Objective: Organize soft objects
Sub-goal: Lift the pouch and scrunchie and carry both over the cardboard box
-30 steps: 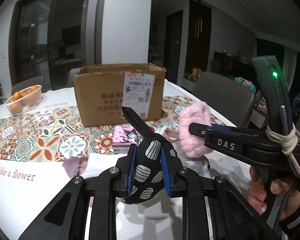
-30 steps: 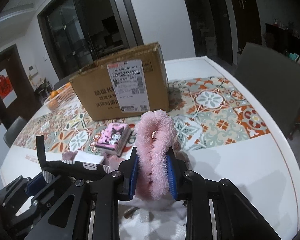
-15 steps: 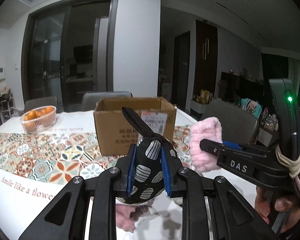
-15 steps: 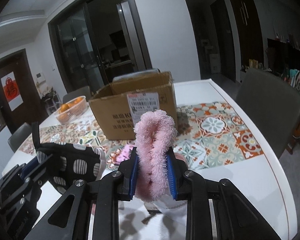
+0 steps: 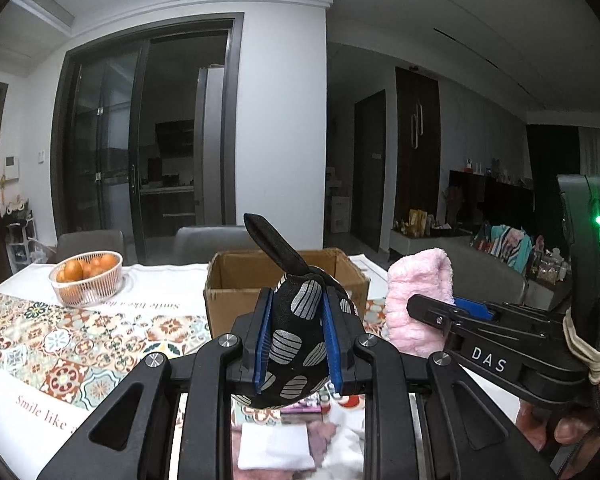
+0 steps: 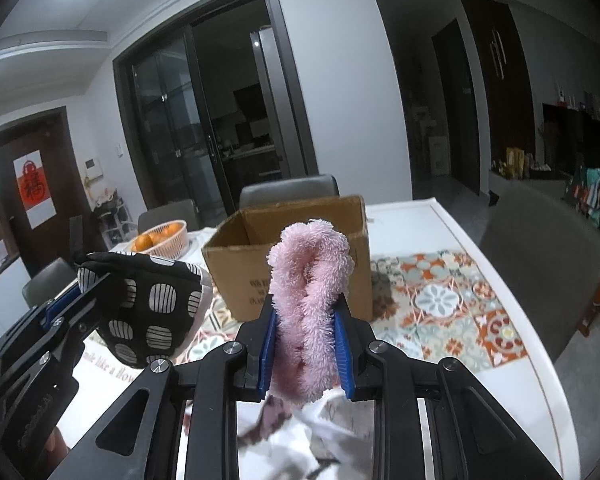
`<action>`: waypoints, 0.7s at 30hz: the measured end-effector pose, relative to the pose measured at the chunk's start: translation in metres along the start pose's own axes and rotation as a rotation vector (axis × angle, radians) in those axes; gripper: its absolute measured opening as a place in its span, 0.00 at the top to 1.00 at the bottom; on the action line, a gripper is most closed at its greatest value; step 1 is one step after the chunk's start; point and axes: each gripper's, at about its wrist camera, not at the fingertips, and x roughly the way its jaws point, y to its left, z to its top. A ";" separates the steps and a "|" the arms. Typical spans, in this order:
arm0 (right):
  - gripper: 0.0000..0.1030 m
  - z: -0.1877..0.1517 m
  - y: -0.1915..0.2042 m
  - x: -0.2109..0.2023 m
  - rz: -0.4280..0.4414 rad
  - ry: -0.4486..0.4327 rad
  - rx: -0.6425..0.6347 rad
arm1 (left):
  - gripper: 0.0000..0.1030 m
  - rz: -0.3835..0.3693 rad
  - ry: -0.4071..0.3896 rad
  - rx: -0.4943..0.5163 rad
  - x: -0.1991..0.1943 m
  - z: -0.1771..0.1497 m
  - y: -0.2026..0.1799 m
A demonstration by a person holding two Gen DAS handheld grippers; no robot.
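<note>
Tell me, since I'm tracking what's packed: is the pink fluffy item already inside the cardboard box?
No, the pink fluffy item is clamped between the right gripper's jaws, in front of the open cardboard box.

Home dining room, patterned tablecloth (image 5: 100, 344), orange basket (image 5: 86, 278), dining chairs (image 6: 288, 192), glass sliding doors (image 5: 148, 140)

A white basket of oranges (image 5: 86, 278) is sitting on the far side of the desk (image 6: 452, 240). A patterned tile runner (image 6: 448, 300) is lying across the desktop. Grey chairs (image 6: 288, 190) are standing behind it, and dark glass doors (image 5: 148, 136) are filling the back wall.
</note>
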 end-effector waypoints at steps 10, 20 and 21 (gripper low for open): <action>0.74 0.035 0.003 0.021 0.015 -0.038 -0.018 | 0.76 0.001 -0.038 0.013 0.028 0.028 0.009; 0.74 0.065 0.007 0.048 0.018 -0.046 -0.043 | 0.76 0.021 -0.073 0.067 0.058 0.048 0.015; 0.74 0.067 0.006 0.052 0.019 -0.044 -0.045 | 0.76 0.024 -0.075 0.072 0.062 0.050 0.016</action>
